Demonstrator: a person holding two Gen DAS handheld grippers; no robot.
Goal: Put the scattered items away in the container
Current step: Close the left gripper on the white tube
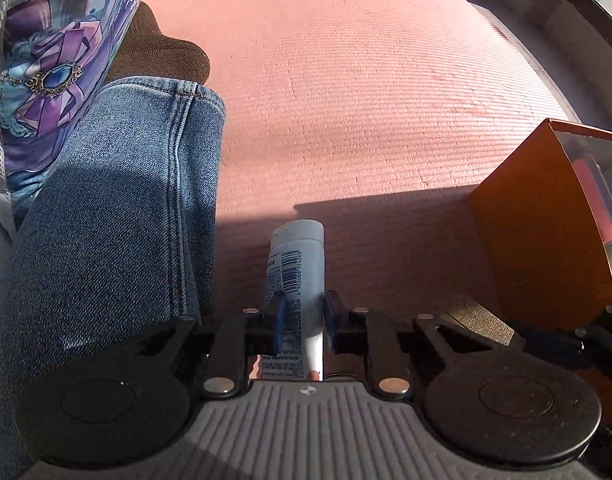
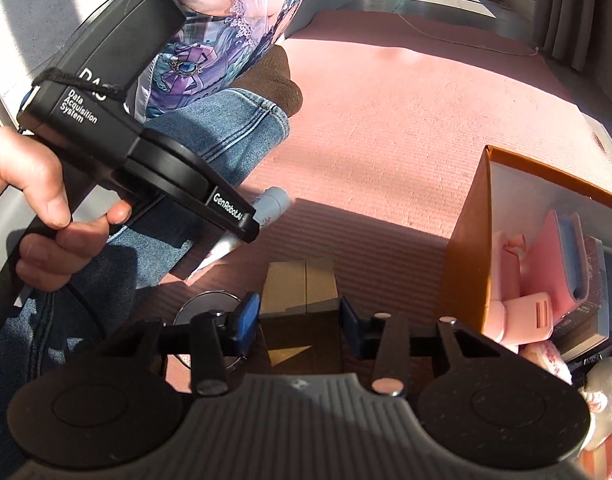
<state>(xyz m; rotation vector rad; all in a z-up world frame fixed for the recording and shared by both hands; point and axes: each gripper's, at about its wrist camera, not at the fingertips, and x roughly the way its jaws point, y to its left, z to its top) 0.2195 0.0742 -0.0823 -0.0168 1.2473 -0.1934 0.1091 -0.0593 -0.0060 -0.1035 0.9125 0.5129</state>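
— Pink ribbed mat (image 1: 365,92) underneath, sunlit, shadow near.
— Left gripper (image 1: 304,322)?
— Clamped on white tube (image 1: 298,264), smooth, cylindrical, barcode label, lying on mat beside denim leg (image 1: 118,208).
— Right gripper (image 2: 300,322)?
— Pads around brown cardboard box (image 2: 302,308); contact unclear.
— Further out?
— Orange container (image 2: 471,240) at right w/ pink items (image 2: 545,264) inside.

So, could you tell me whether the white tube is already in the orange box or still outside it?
Outside. The white tube sits between the left gripper pads over the pink mat, beside the orange box.
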